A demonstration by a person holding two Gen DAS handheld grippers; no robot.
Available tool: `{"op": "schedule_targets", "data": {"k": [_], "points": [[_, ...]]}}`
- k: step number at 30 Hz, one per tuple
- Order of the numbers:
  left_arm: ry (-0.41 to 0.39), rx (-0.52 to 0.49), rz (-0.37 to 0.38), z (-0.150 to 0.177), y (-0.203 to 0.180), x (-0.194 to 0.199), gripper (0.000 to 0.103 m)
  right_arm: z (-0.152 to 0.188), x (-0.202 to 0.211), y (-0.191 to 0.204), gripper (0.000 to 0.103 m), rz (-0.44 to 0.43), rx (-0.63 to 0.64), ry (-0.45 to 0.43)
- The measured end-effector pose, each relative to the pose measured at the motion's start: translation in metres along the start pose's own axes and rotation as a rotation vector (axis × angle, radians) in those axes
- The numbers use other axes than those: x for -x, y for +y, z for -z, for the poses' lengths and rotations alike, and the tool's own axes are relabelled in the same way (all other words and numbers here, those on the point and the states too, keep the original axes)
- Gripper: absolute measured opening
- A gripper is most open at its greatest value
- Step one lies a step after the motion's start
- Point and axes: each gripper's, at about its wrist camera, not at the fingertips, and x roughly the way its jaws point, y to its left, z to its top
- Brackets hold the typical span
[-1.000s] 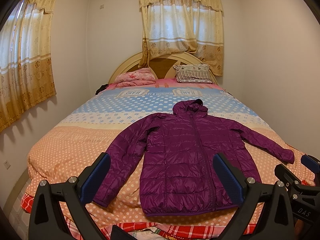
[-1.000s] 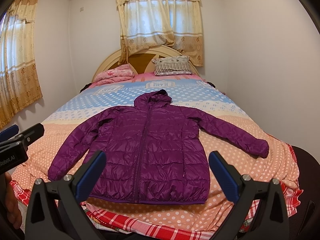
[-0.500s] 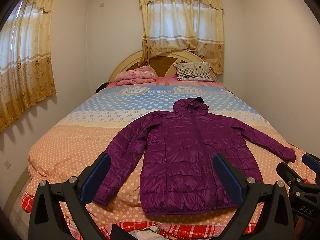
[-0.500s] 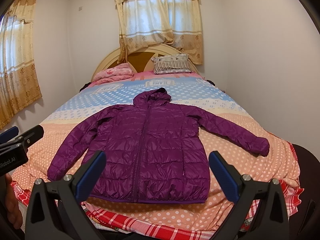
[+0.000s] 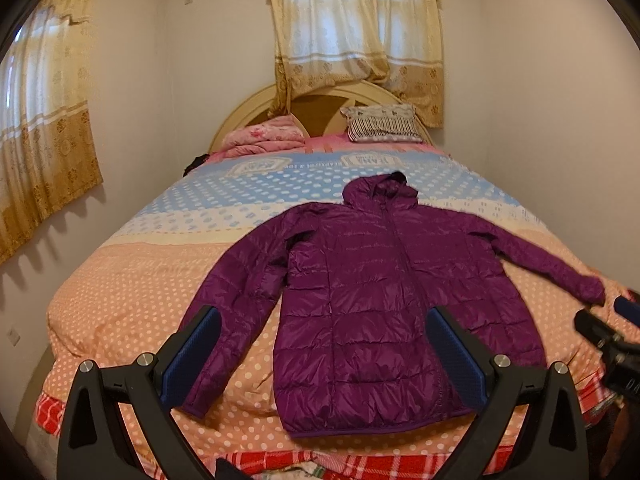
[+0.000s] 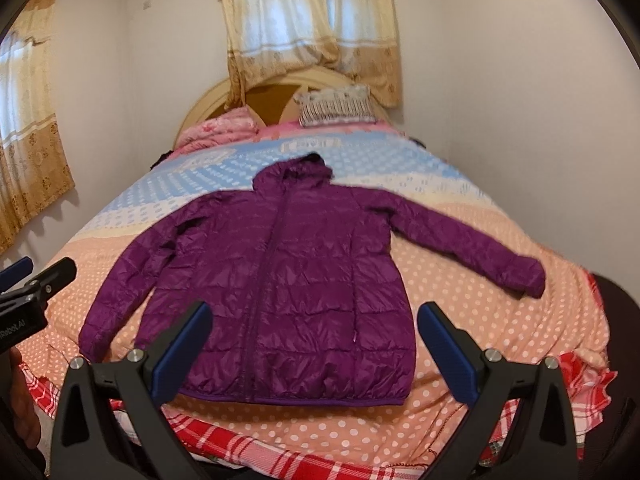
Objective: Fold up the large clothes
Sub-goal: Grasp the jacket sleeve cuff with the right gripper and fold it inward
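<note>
A purple quilted hooded jacket (image 5: 384, 296) (image 6: 288, 280) lies flat and face up on the bed, zipped, sleeves spread out to both sides, hood toward the headboard. My left gripper (image 5: 324, 356) hovers open above the near hem and the left sleeve's cuff, touching nothing. My right gripper (image 6: 312, 352) is also open, held over the near hem, nothing between its blue pads (image 6: 448, 356). Each gripper shows at the edge of the other's view.
The bed (image 5: 132, 280) carries a dotted orange and blue cover, with a red plaid sheet (image 6: 240, 440) at the near edge. A pink folded blanket (image 5: 264, 136) and a striped pillow (image 5: 380, 124) lie by the headboard. Walls and curtained windows close in on three sides.
Both grippers have come slightly closer to the jacket and tilted a little downward; the jacket has not moved, and both stay open.
</note>
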Motion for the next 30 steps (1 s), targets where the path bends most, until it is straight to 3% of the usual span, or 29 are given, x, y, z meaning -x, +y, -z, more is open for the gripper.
{"op": "schedule_targets", "data": {"k": [8,15,21,27,30], "points": [[0.055,-0.058,0.032,0.003,-0.017,-0.083,0.102,0.010,-0.068,-0.105,0.103,0.189,-0.190,0.088],[0.096,-0.107,0.016,-0.006,-0.032,-0.152,0.102,-0.005,-0.109,-0.193,0.102,0.367,-0.376,0.130],[0.102,-0.110,-0.044,-0.020,-0.027,-0.198,0.102,-0.014,-0.133,-0.251,0.091,0.459,-0.490,0.192],[0.126,-0.114,-0.069,-0.030,-0.013,-0.247,0.102,-0.018,-0.160,-0.272,0.075,0.468,-0.509,0.257],[0.158,-0.107,-0.090,-0.032,-0.005,-0.271,0.102,-0.015,-0.172,-0.276,0.053,0.459,-0.495,0.293]]}}
